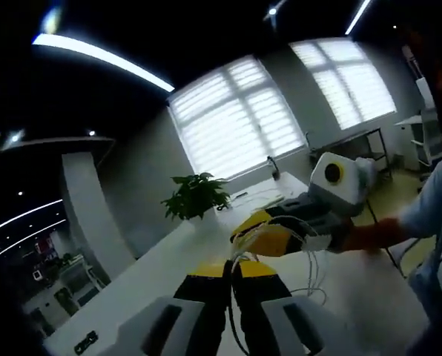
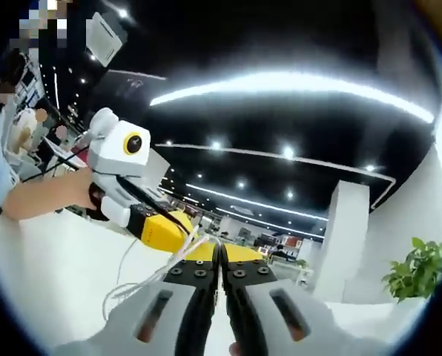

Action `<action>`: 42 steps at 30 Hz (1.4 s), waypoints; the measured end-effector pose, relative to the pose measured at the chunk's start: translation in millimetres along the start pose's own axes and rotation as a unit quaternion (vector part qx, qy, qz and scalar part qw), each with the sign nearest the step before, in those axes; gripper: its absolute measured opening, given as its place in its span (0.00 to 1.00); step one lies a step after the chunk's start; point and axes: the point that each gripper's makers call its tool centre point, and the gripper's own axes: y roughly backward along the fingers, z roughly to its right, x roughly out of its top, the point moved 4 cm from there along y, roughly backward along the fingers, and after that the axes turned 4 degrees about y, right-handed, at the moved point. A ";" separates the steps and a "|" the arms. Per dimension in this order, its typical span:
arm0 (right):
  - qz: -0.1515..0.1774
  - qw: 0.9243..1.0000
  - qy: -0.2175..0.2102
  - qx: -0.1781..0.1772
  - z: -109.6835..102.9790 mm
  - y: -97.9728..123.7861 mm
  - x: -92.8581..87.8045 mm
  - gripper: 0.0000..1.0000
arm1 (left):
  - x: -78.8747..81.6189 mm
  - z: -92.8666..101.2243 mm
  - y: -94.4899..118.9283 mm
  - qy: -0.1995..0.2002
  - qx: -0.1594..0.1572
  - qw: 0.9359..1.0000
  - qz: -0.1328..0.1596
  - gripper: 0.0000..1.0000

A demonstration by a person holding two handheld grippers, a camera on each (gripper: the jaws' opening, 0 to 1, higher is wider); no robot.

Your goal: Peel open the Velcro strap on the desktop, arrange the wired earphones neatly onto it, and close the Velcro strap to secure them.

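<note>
Bright office, white desk (image 1: 169,259) lower frame; both grippers (image 1: 231,268) (image 2: 219,265) pinch the earphone cable (image 1: 314,259), mid-coiling; next, lay it on the strap.

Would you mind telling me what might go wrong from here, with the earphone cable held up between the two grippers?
1. The white earphone cable hangs in loose loops between the left gripper and right gripper; pulling them apart may tangle or strain it.
2. Both grippers' jaws look closed on a thin cable, so it may slip out and drop to the white desk.
3. The Velcro strap is not identifiable, so lowering the loops onto it may miss.
</note>
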 end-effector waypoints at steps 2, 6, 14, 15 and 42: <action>0.003 1.000 -0.015 0.004 0.0 0.0 -0.2 0.04 | 1.9 -5.3 0.9 -0.013 0.016 1.000 0.000 0.06; 0.006 0.999 -0.052 0.014 0.3 -0.7 -1.6 0.05 | 7.0 -11.0 3.7 -0.057 0.049 0.997 -0.002 0.06; 0.024 0.990 -0.139 0.007 14.6 3.3 -1.6 0.06 | 14.1 -30.4 11.2 -0.091 0.110 0.990 -0.003 0.06; 0.025 0.989 -0.148 0.008 15.2 3.7 -2.2 0.06 | 15.0 -32.7 12.4 -0.092 0.116 0.989 -0.001 0.06; 0.055 0.973 -0.210 0.076 -13.3 3.2 3.6 0.07 | 28.5 -61.9 30.4 -0.073 0.155 0.985 0.013 0.06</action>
